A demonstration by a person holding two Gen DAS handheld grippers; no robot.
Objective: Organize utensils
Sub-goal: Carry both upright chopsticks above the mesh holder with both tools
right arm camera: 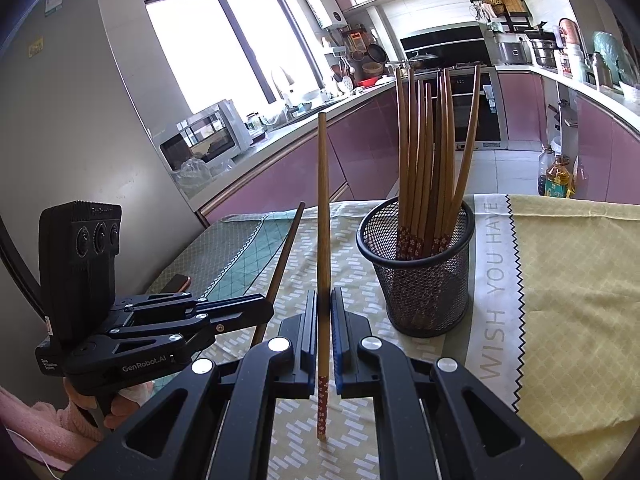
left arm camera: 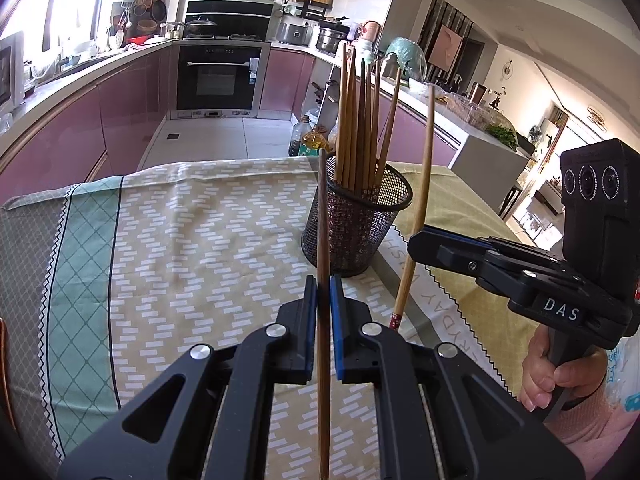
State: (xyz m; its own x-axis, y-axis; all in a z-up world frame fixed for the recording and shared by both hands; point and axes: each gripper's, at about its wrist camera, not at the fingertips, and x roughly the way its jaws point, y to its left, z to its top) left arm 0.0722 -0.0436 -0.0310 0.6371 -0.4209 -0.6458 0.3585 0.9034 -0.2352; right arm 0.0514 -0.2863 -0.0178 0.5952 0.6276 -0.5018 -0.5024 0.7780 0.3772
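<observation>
Holding one chopstick each, both grippers sit near the table edge, facing the mesh cup (left arm camera: 356,216). Left gripper (left arm camera: 323,300): jaws clamped on a dark chopstick (left arm camera: 323,216), long axis near upright, tip up, lower end running down past the fingers out of view. Right gripper (right arm camera: 324,320): jaws clamped on a lighter chopstick (right arm camera: 323,200), also near upright, its patterned end hanging just below the fingers above the tablecloth (right arm camera: 560,280). Cup stands upright on the cloth, already holding a bundle of chopsticks (right arm camera: 428,152), patterned ends down, tips fanned upward. From the left gripper the cup lies ahead and slightly to the right; from the right gripper, ahead and to the right. The right gripper looks to me the nearer of the two, though not by much. Judgement: each stick already stands roughly parallel to those in the cup, so the coming move likely turns on lifting the lower end above the rim, carrying it over the opening, and lowering. Risk: the fanned tips crowd the opening and could deflect an incoming stick.
</observation>
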